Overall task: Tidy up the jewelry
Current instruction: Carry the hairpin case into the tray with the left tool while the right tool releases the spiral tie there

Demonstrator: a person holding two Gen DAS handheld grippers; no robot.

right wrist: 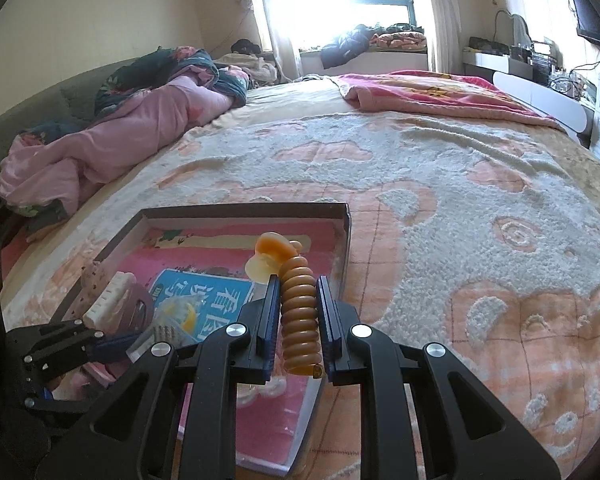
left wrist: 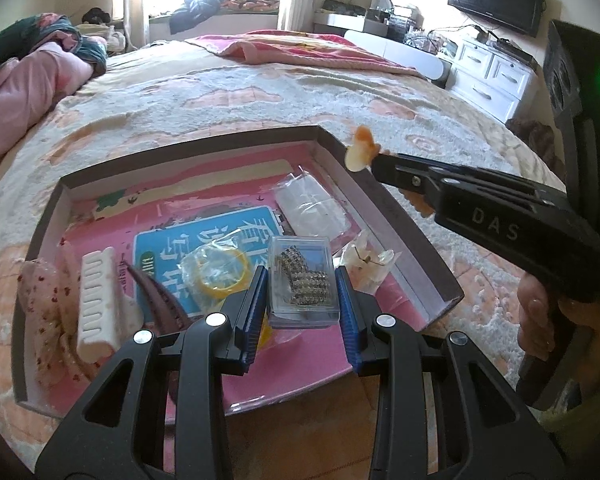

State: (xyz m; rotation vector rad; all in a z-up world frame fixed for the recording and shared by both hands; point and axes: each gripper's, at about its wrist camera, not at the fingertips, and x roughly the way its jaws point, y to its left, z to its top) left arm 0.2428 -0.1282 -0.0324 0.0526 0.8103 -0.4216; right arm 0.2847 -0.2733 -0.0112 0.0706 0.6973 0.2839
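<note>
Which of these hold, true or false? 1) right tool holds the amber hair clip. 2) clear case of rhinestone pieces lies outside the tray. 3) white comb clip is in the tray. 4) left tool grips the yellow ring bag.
1) True: the right tool is shut on the amber hair clip.
2) False: the clear case lies inside the tray, between the fingers of the left tool.
3) True: the white comb clip lies at the tray's left.
4) False: the yellow ring bag lies free beside that tool.

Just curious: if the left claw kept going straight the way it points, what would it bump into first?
Probably the clear plastic case of sparkly jewelry: it already sits between the left claw fingers, inside the box lid.
</note>
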